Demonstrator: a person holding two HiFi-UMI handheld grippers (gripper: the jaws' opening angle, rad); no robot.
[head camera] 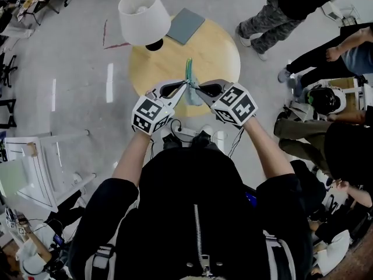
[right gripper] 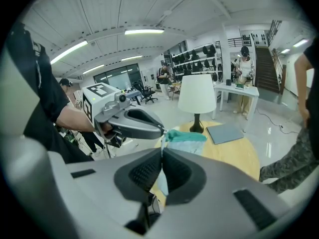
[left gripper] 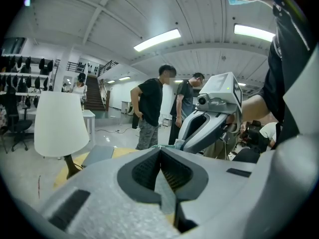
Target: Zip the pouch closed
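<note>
A teal-edged pale pouch [head camera: 189,70] hangs edge-on above the round wooden table [head camera: 221,51], held up between both grippers. My left gripper [head camera: 185,84] is shut on the near end of its teal zipper edge. In the right gripper view that gripper's tip meets the end of the pouch [right gripper: 187,137]. My right gripper [head camera: 196,88] is shut on the pouch's pale fabric just below the edge, and the fabric shows between its closed jaws [right gripper: 162,154]. Pale material also lies between the closed left gripper [left gripper: 160,152] jaws. The zipper pull itself is too small to make out.
A white-shaded lamp [head camera: 143,16] and a flat grey pad [head camera: 185,25] sit on the table's far side. People [head camera: 274,10] stand and sit to the right. A white rack [head camera: 41,168] stands at the left, and cables [head camera: 180,134] lie on the floor near the table's front edge.
</note>
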